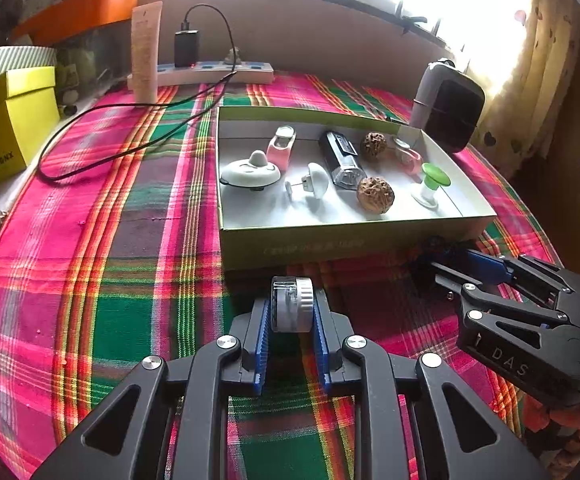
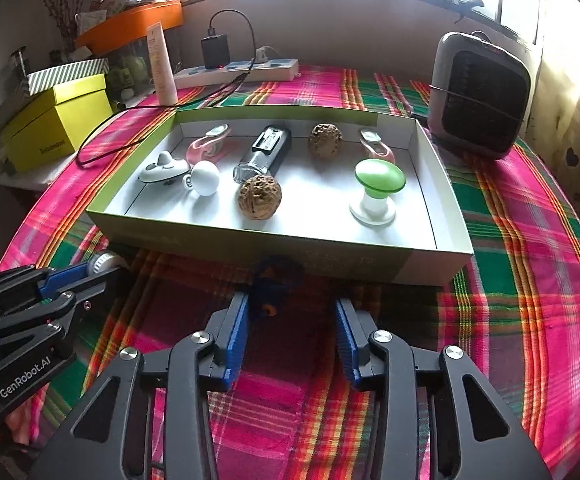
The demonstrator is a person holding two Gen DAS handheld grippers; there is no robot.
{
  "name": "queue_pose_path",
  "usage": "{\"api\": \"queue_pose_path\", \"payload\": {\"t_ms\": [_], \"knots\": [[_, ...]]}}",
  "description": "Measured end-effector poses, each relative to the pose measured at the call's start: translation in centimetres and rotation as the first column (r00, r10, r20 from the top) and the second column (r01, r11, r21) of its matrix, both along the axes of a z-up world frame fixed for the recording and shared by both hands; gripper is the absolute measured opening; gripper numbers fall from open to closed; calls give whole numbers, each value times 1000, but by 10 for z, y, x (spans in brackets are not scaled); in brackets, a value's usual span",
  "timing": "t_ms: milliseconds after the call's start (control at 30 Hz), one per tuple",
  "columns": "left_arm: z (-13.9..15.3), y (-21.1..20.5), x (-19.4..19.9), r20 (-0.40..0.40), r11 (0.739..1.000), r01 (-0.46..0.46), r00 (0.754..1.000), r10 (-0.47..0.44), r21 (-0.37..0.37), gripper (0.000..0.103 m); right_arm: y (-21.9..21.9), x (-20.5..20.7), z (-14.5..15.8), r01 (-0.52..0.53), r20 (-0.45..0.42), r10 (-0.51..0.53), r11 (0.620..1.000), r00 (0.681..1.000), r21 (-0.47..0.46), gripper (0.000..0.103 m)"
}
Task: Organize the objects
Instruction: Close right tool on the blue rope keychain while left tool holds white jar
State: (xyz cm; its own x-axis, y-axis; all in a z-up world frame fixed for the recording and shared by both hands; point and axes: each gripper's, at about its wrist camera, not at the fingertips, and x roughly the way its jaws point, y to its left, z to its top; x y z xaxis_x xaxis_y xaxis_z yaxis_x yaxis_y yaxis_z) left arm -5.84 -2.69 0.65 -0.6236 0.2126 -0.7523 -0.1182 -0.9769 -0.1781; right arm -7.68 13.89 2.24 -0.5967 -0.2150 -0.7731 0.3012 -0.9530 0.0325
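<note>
Small clear-and-white roller (image 1: 292,304) sits clamped in my left hand-held gripper (image 1: 292,322), just short of the box (image 1: 329,236) ahead. I should lift it over the near wall into the bare floor patch before letting go (my right hand-held gripper (image 2: 291,334) gapes empty beside a dark blue thing (image 2: 276,280)).

The left gripper (image 1: 292,312) is held low with its jaws clamped; the right gripper (image 2: 292,320) is held beside it, jaws spread.

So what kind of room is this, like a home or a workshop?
Most likely a home, a table by a window. A plaid tablecloth covers it, a small heater and a power strip sit along the back, and a patterned curtain hangs at the side.
</note>
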Motion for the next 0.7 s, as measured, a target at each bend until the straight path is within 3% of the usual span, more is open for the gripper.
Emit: {"api": "queue_pose_path", "payload": {"t_ms": [333,700], "knots": [[0,1,0,0,1000,0,1000,0,7,18,2,1,1,10,-6,-10,1000,1000,-1,21],[-1,-4,1,1,999,1,1000,-1,33,18,7,2,0,14,6,-14,999,1000,-42,19]]}}
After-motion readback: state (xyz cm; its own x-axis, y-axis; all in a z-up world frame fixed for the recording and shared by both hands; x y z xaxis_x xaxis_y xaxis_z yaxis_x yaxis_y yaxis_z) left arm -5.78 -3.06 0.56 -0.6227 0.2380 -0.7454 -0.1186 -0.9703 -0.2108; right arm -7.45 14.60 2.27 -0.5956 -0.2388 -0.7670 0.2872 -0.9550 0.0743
